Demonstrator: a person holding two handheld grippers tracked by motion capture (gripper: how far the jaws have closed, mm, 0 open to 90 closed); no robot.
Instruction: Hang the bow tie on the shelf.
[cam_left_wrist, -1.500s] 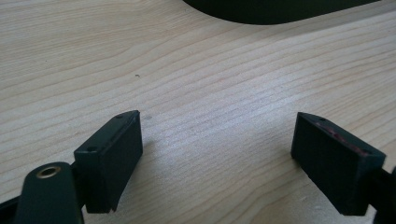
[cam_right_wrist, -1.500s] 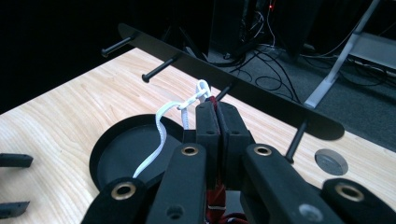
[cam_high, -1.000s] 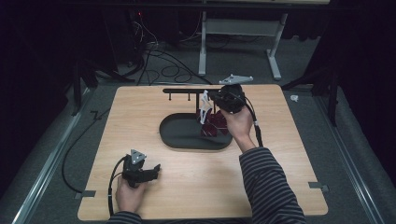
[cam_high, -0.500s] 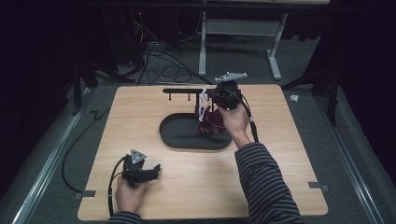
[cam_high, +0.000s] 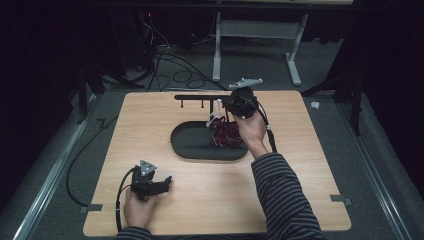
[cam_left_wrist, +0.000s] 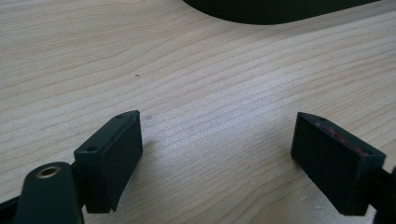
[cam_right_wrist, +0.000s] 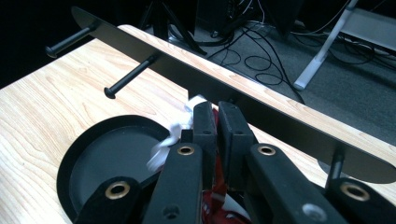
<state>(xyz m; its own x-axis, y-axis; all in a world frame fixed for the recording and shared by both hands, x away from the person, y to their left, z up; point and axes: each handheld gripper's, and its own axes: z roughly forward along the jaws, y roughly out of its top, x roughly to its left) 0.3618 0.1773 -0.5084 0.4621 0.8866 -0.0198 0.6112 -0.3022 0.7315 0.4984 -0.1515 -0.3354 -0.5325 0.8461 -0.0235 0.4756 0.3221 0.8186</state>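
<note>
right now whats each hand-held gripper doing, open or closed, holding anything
Left hand-held gripper: open, empty, resting low over the bare table.
Right hand-held gripper: closed on a red item with a white tag, above the black tray.

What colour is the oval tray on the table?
Black; the tray shows best in the high view.

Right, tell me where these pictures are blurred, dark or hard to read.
High view: surroundings fall to black, the table is evenly lit. Left gripper view: wood grain sharp, the near jaws soft. Right gripper view: the white tag by the tray smears with motion blur; the background is dim.
</note>
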